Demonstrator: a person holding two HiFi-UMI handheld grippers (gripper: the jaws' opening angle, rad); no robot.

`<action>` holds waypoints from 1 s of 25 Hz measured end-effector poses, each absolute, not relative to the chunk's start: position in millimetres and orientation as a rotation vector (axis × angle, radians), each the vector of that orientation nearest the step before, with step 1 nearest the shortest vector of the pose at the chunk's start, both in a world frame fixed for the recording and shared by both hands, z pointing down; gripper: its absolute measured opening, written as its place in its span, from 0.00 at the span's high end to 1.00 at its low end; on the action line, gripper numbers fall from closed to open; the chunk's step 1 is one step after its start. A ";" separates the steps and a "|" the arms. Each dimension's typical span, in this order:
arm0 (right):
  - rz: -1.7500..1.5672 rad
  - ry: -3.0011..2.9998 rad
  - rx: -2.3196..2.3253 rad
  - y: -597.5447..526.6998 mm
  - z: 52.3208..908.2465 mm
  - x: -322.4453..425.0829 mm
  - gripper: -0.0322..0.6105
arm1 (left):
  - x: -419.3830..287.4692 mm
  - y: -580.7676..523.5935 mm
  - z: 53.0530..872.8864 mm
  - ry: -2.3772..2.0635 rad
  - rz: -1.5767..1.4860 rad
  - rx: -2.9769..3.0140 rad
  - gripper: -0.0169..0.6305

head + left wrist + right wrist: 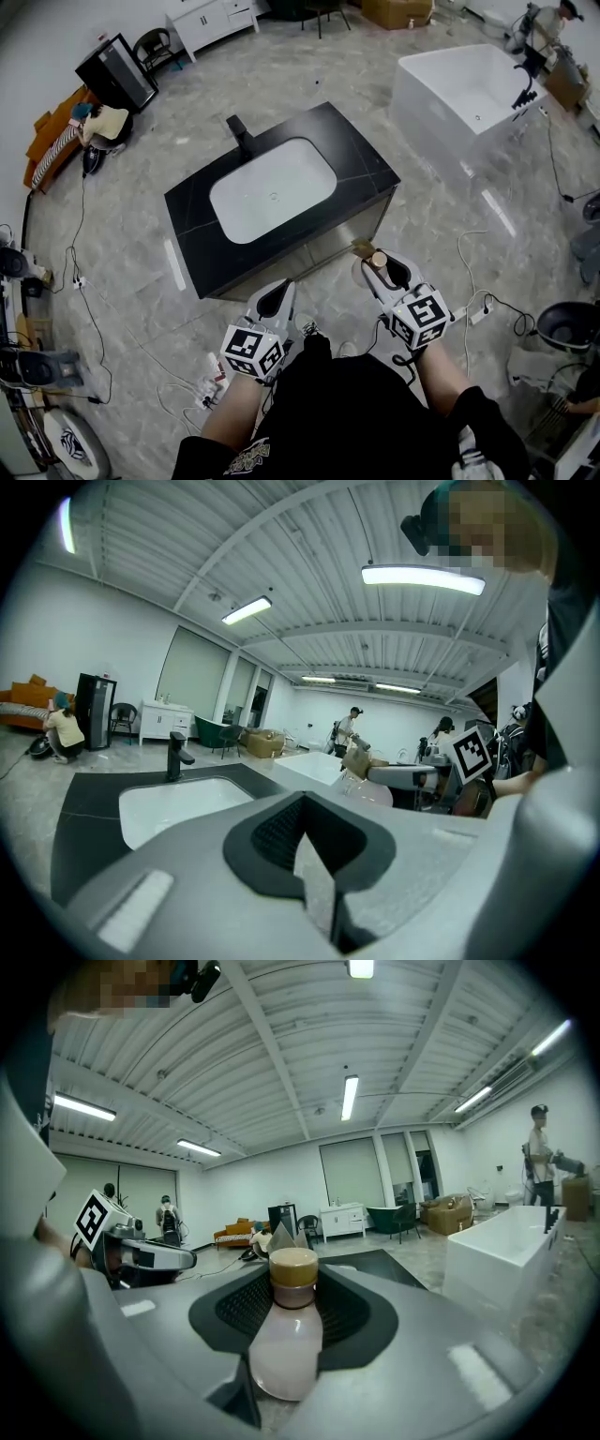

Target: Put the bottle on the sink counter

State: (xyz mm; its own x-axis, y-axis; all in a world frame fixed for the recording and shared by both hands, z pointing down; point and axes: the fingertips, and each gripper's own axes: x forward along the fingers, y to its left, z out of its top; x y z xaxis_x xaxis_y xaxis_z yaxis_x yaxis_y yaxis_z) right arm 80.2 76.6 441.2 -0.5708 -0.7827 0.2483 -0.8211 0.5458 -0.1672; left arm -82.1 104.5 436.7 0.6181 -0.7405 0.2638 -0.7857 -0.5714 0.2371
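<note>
Right gripper: I had my right gripper clamped on the bottle, its jaws pressing the body from both sides.
Bottle: it stood upright between those jaws, a pale pinkish body with a tan cap poking above the dark pads.
Bottle position: it was off the table, held over the marbled floor just near the table's near right corner.
Left gripper: my left gripper had its jaws pressed together with nothing between them, and it sat to the left of the right one, just near the table's near edge.
Table: it was a black top with a white basin sunk into it and a black faucet on the far side of the basin.
Surroundings: a white bathtub stood far right, well apart from the table, and white cables trailed on the floor to the right of the right gripper.
</note>
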 end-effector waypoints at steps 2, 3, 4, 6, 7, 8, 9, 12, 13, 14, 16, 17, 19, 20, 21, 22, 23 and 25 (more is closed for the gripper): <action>0.402 -2.623 1.393 64.1 440.3 76.1 0.69 | -88.3 91.3 434.9 -1.218 0.193 2.522 0.97; 0.402 -2.620 1.400 57.9 439.9 73.4 0.69 | -91.8 84.6 434.7 -1.215 0.194 2.523 0.97; 0.402 -2.619 1.405 51.3 439.5 70.6 0.69 | -95.2 78.0 434.9 -1.213 0.194 2.524 0.97; 0.401 -2.616 1.416 37.7 439.7 65.0 0.69 | -101.4 64.5 435.9 -1.206 0.191 2.526 0.97; 0.401 -2.614 1.422 30.9 440.5 62.4 0.69 | -104.2 57.7 437.0 -1.201 0.190 2.529 0.97; 0.402 -2.611 1.428 24.3 441.8 59.9 0.69 | -106.8 51.0 438.5 -1.197 0.189 2.530 0.97; 0.405 -2.607 1.433 18.2 443.3 57.7 0.69 | -109.3 44.3 440.4 -1.193 0.188 2.530 0.97; 0.416 -2.592 1.448 -0.3 446.4 52.5 0.69 | -116.3 24.5 444.1 -1.184 0.182 2.524 0.97; 0.419 -2.587 1.455 -7.0 446.7 50.9 0.69 | -118.9 17.8 444.0 -1.180 0.179 2.523 0.97; 0.421 -2.582 1.464 -14.0 447.0 49.2 0.69 | -121.6 11.2 443.8 -1.177 0.176 2.524 0.97; 0.425 -2.573 1.483 -28.4 448.8 45.5 0.69 | -127.8 -1.7 445.6 -1.168 0.174 2.524 0.97; 0.426 -2.570 1.492 -35.5 450.0 43.6 0.69 | -130.9 -7.8 447.5 -1.164 0.176 2.522 0.97; 0.428 -2.564 1.504 -48.8 452.3 39.6 0.69 | -136.7 -19.2 451.2 -1.159 0.180 2.519 0.97; 0.429 -2.562 1.508 -54.5 453.2 37.7 0.69 | -139.4 -24.0 452.6 -1.156 0.182 2.518 0.97; 0.431 -2.558 1.514 -59.6 454.2 36.1 0.69 | -141.8 -28.2 453.5 -1.153 0.184 2.517 0.97; 0.433 -2.555 1.520 -64.5 455.1 34.9 0.69 | -143.8 -32.1 453.9 -1.149 0.185 2.518 0.97; 0.434 -2.551 1.527 -69.4 456.1 34.0 0.69 | -145.7 -36.0 454.1 -1.146 0.188 2.520 0.97; 0.433 -2.544 1.540 -79.3 458.0 32.2 0.69 | -149.1 -43.7 453.9 -1.141 0.190 2.525 0.97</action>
State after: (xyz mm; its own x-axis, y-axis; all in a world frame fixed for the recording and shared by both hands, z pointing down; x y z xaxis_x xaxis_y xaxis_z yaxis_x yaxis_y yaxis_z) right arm 32.2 -79.3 458.0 -0.4681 -0.8441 0.2617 -0.8831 0.4360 -0.1734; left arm -149.1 -43.7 453.9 0.6645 -0.6980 0.2668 -0.7468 -0.6080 0.2695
